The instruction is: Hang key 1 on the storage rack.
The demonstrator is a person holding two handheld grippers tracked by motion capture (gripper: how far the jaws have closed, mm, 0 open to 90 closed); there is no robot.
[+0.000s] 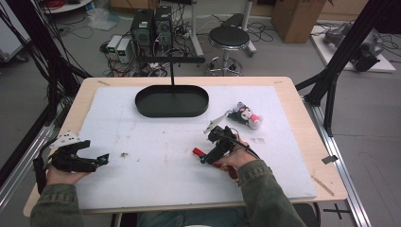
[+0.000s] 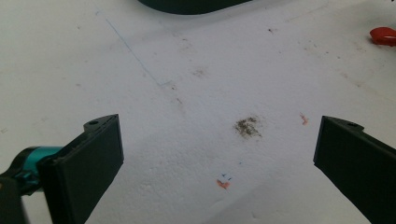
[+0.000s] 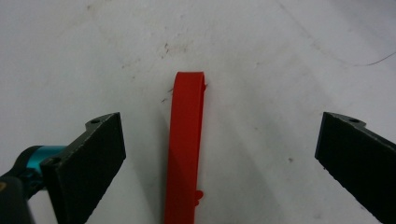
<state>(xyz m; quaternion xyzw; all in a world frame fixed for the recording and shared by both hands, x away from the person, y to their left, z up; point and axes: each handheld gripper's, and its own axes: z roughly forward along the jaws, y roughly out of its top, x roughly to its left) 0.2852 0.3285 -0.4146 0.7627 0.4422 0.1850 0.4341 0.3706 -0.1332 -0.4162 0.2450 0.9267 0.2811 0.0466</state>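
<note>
A red strap lies flat on the white foam board, in front of the black oval tray. The right gripper straddles it, jaws wide and empty, apparently lined up to pinch. The left gripper rests off to the tray's left, also wide and empty.

Wooden table under a white foam sheet

On the sheet lie a black oval tray, a plush toy, and a red strap.
</note>
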